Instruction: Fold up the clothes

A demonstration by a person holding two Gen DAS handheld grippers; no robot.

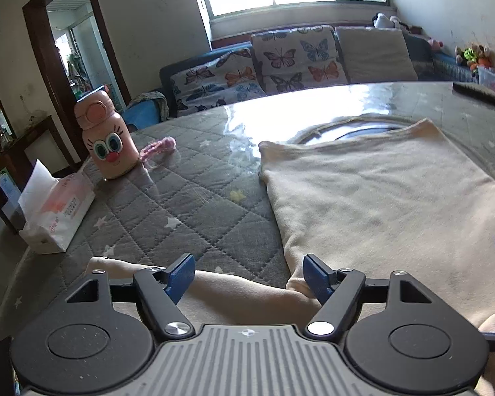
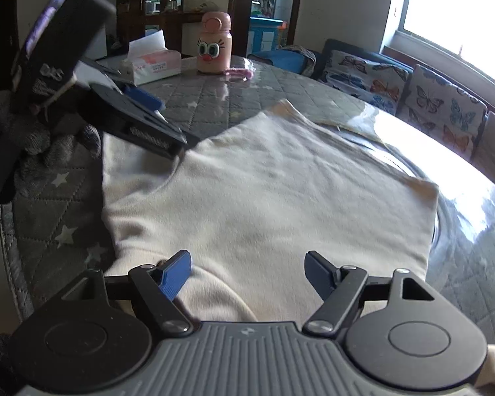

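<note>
A cream garment [image 1: 379,191] lies flat on the grey quilted table cover [image 1: 181,204], its body spread to the right in the left wrist view. One sleeve [image 1: 241,293] stretches left along the near edge, under my left gripper [image 1: 249,275]. That gripper is open, its blue pads wide apart and pressing on nothing. In the right wrist view the garment [image 2: 280,191] fills the middle. My right gripper [image 2: 247,274] hovers open over its near part. The left gripper [image 2: 168,118], held by a grey-gloved hand [image 2: 33,138], reaches in over the garment's left corner.
A pink cartoon-face bottle [image 1: 110,142], a pink strap [image 1: 158,147] and a tissue box [image 1: 59,211] stand on the table's left side. A dark brush-like thing [image 1: 477,94] lies at the far right. Behind the table stands a sofa with butterfly cushions [image 1: 293,59].
</note>
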